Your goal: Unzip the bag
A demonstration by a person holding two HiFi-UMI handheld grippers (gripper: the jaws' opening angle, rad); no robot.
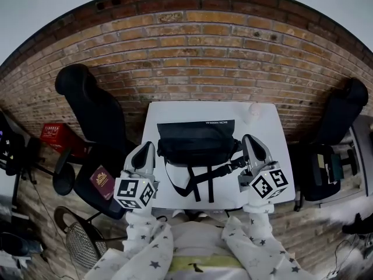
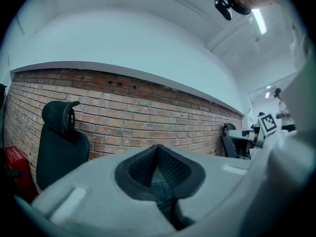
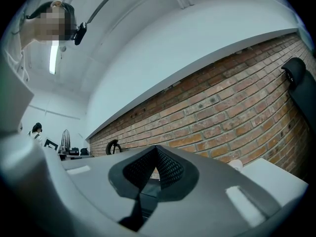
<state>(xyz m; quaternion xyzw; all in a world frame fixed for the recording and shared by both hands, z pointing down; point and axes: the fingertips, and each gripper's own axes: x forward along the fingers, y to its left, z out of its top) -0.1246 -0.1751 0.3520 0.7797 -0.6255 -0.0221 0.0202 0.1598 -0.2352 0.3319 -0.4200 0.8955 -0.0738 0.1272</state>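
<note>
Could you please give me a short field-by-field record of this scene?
surface: white table before a brick wall
bag: black, mid-table, straps trailing toward the person
left gripper: shut, empty, by the bag's left end
right gripper: shut, empty, by the bag's right end
zip: state cannot be made out
other: small white thing at the table's far right corner; left chair and right chair, both black

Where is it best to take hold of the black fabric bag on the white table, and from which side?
The black fabric bag lies wide across the white table, its short left end facing the left gripper, whose jaws are shut. Probably open them and take that end, coming level from the left. The black straps clutter its near side.
</note>
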